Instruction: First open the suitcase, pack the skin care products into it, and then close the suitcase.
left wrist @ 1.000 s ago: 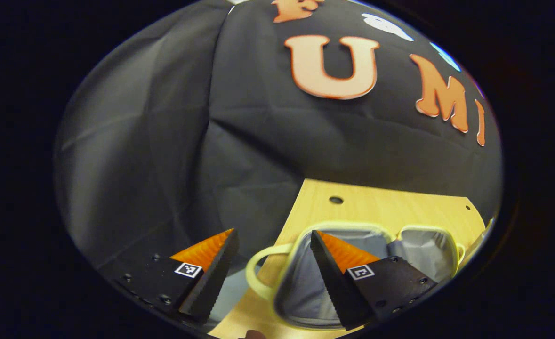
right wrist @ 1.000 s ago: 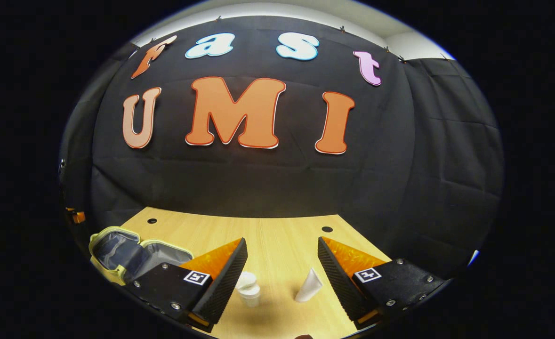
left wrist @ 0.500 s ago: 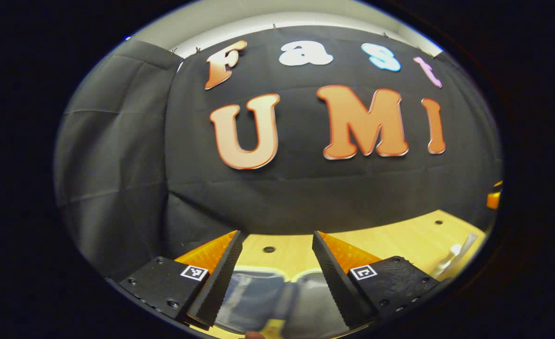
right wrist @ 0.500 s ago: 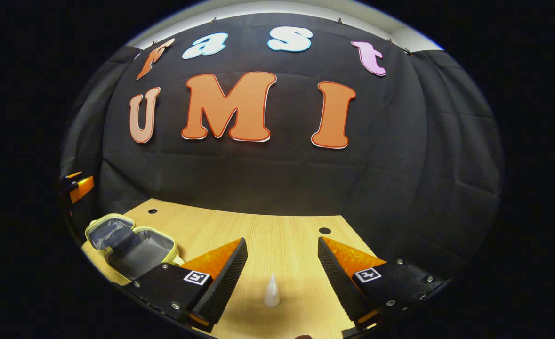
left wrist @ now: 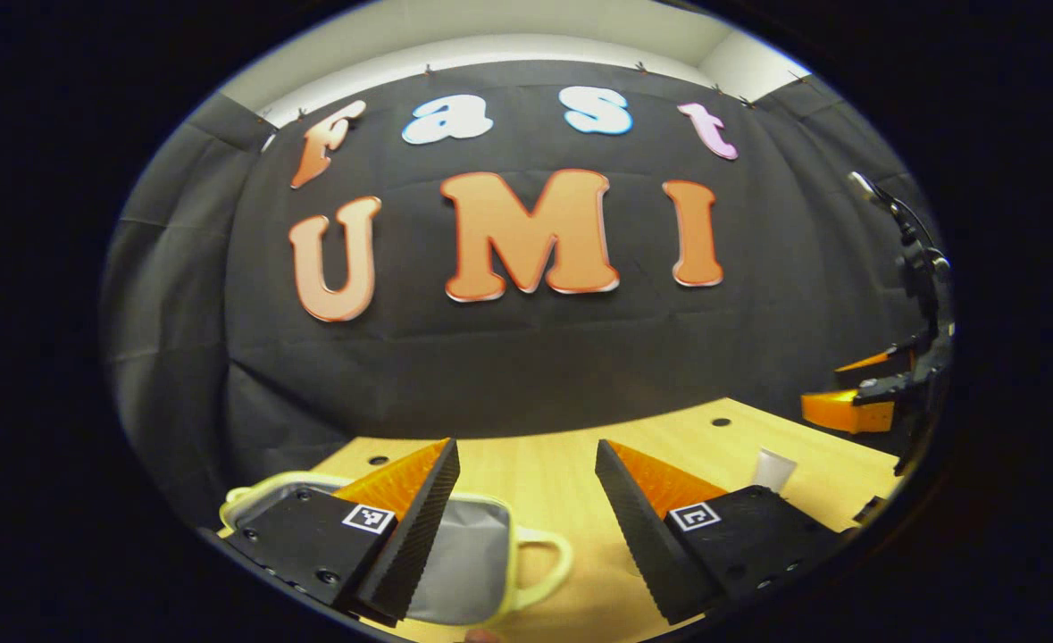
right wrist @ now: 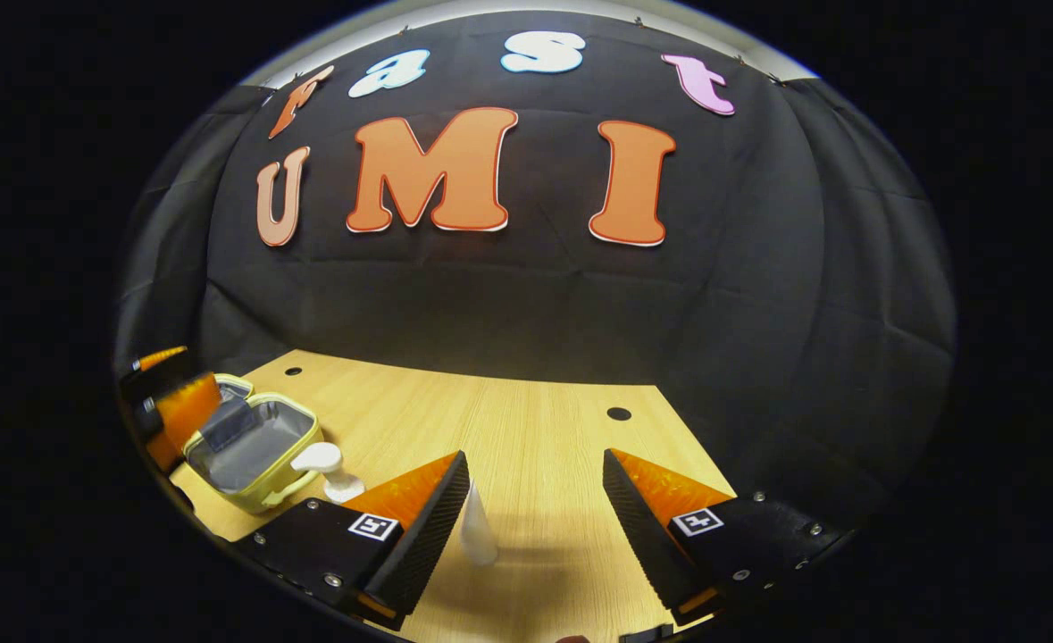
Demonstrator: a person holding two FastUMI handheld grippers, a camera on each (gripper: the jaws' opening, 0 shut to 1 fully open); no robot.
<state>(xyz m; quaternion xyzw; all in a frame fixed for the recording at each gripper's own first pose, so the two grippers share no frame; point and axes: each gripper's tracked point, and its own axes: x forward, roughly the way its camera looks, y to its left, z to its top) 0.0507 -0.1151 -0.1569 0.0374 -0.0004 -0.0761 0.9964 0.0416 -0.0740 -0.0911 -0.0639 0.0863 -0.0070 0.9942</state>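
Observation:
The small pale yellow suitcase (left wrist: 481, 563) lies open on the wooden table (left wrist: 571, 464), its grey lining showing and its handle pointing right. My left gripper (left wrist: 524, 444) hangs open just above it, the left finger over the case. In the right gripper view the suitcase (right wrist: 254, 442) sits at the far left with the left gripper's orange fingers (right wrist: 182, 406) over its far half. A white pump bottle (right wrist: 330, 469) stands beside the case. A white tube (right wrist: 477, 536) stands upright close to the left finger of my open right gripper (right wrist: 535, 455). The left gripper view has the tube (left wrist: 772, 469) at the right.
The right gripper's orange fingers (left wrist: 848, 409) and its mount show at the right edge of the left gripper view. The table (right wrist: 535, 420) has small round holes near its back edge, and the black cloth wall stands behind it.
The left gripper has swung right, so the suitcase slid to the lower left of its view. In the right gripper view the tube shifted towards the left finger and the pump bottle came into sight.

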